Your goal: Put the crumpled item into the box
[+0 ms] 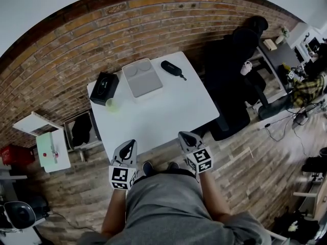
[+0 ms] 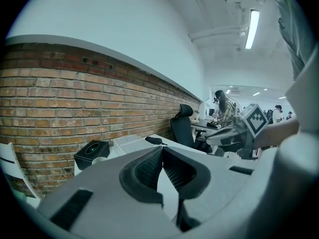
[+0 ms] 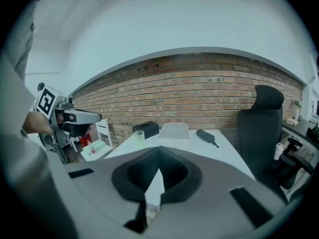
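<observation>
Grey shirt point(image 1: 163, 203) fills the nearest part of the head view, and both forearms reach forward from it. Left tongs point(image 1: 131, 144) and right tongs point(image 1: 184, 136) hang side by side at the near edge of the white counter point(image 1: 168, 111), apart from each other, each with a marker cube just behind it. Both are closed and hold nothing. In each gripper view the dark ribbed pads meet at their tips, and only bare counter shows in the narrow gap below them.

The near and middle parts of the counter carry nothing, and everything on it stands along the far side. At the far left, the small pale-green item point(image 1: 111, 104) stands on the counter just beside the near side of the black box point(image 1: 104, 88). Whether the two touch cannot be told. The item looks cup-like in the right gripper view but is too small for its surface to be read. The black box has an oval opening in its top. Right of it, at the far middle, lies a pale grey lidded container point(image 1: 142, 77) with two round impressions at its far end. Right of that lies a black elongated object point(image 1: 172, 68) with a thin tail.

A black office chair point(image 1: 230, 86) stands off the counter's right side. A small white side table point(image 1: 53, 152) stands off its left side on the wooden floor point(image 1: 245, 162). A brick wall point(image 1: 102, 34) runs behind everything.
</observation>
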Demonstrator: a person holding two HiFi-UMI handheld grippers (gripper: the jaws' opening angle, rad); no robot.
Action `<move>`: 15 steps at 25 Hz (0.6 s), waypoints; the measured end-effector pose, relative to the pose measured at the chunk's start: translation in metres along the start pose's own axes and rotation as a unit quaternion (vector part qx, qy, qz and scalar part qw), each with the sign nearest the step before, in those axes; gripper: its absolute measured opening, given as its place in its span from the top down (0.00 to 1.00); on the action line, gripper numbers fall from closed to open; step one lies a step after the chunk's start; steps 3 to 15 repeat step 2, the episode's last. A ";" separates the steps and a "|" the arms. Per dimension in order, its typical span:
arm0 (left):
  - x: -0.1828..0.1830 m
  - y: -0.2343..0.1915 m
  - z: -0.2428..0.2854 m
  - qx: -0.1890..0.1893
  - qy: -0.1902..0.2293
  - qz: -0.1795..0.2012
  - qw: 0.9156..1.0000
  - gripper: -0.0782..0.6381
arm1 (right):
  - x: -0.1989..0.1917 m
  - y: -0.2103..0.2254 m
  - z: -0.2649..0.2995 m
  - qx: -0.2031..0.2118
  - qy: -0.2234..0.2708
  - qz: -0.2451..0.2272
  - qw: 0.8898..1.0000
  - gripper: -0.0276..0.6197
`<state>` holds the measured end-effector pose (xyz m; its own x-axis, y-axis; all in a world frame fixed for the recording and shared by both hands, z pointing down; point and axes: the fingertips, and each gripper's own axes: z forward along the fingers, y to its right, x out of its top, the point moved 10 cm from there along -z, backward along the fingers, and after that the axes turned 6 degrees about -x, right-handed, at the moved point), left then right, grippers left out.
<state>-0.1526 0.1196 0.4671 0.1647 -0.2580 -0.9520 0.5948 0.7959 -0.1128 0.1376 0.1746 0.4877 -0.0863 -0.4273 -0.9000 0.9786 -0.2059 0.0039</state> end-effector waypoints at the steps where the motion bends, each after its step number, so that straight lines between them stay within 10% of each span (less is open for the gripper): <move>1: 0.000 0.000 0.000 0.000 0.000 0.000 1.000 0.88 | 0.000 0.000 0.000 0.001 0.000 -0.001 1.000 0.95; 15: 0.000 0.000 0.000 0.000 -0.001 0.000 1.000 0.88 | -0.001 0.001 0.001 0.001 -0.001 -0.003 1.000 0.95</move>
